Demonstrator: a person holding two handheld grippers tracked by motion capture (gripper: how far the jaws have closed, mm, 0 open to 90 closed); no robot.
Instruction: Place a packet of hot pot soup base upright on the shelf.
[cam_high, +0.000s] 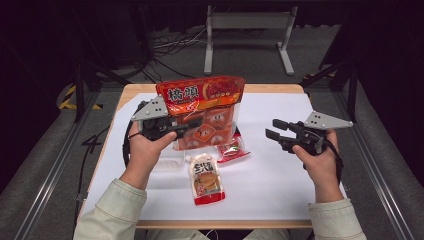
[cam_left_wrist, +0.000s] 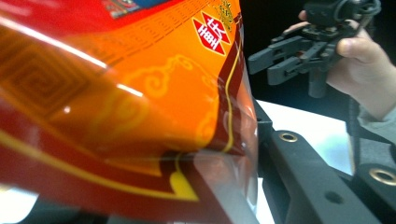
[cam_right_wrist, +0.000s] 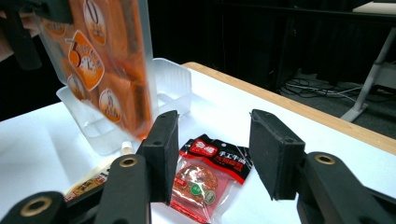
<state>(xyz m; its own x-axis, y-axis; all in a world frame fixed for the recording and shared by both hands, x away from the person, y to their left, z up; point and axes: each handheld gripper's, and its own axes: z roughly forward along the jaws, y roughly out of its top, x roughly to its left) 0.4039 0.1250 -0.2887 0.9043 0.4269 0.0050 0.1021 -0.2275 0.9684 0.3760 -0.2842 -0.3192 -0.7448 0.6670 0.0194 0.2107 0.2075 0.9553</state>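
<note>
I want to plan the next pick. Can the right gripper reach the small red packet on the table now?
Probably yes. The right gripper is open, and the small red packet lies flat beyond its jaws with nothing between. The big orange bag hangs off to one side.

The high view looks forward and down over the table. The left gripper view sits pressed close against a big bag; the right gripper view faces the same bag from farther off.
</note>
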